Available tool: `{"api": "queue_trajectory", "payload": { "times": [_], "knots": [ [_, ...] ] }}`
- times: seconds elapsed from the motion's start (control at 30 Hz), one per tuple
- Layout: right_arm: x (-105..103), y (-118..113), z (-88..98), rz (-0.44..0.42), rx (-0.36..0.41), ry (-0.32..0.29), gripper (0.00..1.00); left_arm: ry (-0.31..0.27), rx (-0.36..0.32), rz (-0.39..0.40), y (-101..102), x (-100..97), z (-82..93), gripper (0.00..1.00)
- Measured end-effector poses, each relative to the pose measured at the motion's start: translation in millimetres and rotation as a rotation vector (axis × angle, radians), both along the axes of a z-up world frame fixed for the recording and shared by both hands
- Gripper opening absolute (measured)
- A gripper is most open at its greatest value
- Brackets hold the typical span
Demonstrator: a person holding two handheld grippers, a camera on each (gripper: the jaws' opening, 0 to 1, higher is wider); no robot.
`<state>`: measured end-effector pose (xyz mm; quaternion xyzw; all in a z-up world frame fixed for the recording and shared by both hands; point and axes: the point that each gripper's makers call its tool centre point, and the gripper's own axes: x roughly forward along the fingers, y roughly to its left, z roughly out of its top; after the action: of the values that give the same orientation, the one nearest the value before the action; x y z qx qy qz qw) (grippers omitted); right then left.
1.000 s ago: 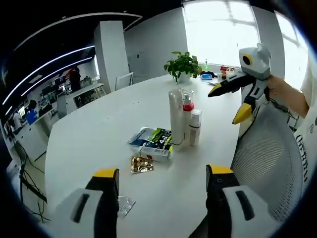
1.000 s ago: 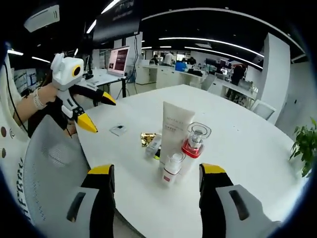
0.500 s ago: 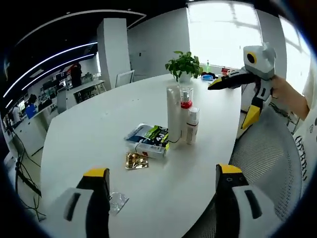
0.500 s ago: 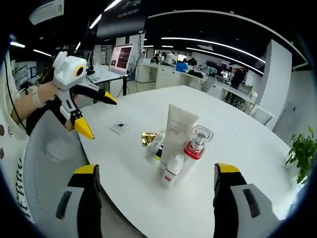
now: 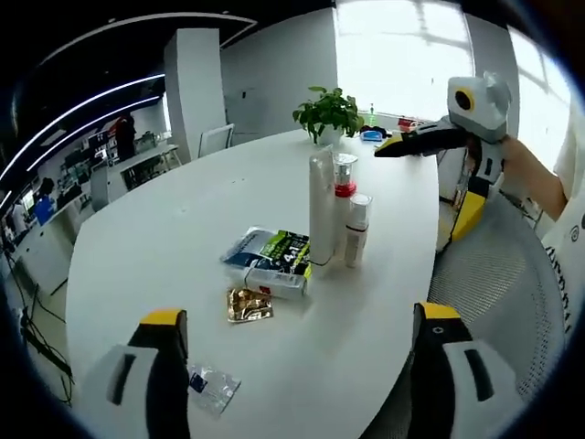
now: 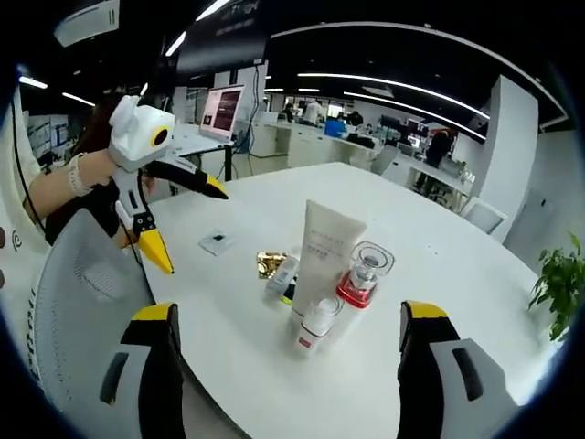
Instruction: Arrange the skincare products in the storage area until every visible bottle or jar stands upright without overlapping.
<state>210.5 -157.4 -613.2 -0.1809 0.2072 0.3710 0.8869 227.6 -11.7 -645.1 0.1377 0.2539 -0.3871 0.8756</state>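
Observation:
Three skincare products stand upright close together on the white table (image 5: pixel 164 229): a tall white tube (image 5: pixel 322 206) (image 6: pixel 322 251), a clear-capped bottle with a red collar (image 5: pixel 344 187) (image 6: pixel 363 274), and a small white bottle (image 5: pixel 356 229) (image 6: pixel 313 327). Beside them a white tube or box (image 5: pixel 274 282) (image 6: pixel 281 274) lies flat against a blue-green packet (image 5: pixel 270 251). My left gripper (image 5: pixel 301 315) (image 6: pixel 190 229) is open and holds nothing, well short of the group. My right gripper (image 6: pixel 288 312) (image 5: pixel 425 187) is also open and holds nothing, on the other side of the products.
A gold foil sachet (image 5: pixel 247 305) (image 6: pixel 271 263) and a clear sachet (image 5: pixel 212 389) (image 6: pixel 218 241) lie on the table. A potted plant (image 5: pixel 327 110) stands at the far edge. A grey mesh chair (image 5: pixel 494 274) (image 6: pixel 82 311) sits at the near table edge.
Both grippers' jaws have spread wider apart. Both views drew back a little from the products. The bottles and packets have not moved.

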Motion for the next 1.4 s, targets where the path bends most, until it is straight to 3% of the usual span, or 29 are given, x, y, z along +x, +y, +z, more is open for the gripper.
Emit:
{"api": "queue_trajectory", "payload": {
  "times": [0.3,0.83,1.17,1.4],
  "knots": [
    [2.4,-1.2,-9.9,0.015,-0.001,0.034,1.00,0.043,0.002,-0.020,-13.1,21.2,-15.2,0.99],
    [11.4,-1.5,-26.8,0.007,0.012,0.073,1.00,0.056,0.052,-0.090,-26.3,53.7,-49.2,0.99],
    [11.7,-4.2,-34.9,0.002,0.010,0.099,1.00,0.033,0.035,-0.113,-37.5,80.8,-60.3,0.99],
    [12.4,-7.9,-38.6,-0.010,0.013,0.115,1.00,0.075,0.021,-0.150,-46.7,87.3,-76.2,0.99]
  ]
}}
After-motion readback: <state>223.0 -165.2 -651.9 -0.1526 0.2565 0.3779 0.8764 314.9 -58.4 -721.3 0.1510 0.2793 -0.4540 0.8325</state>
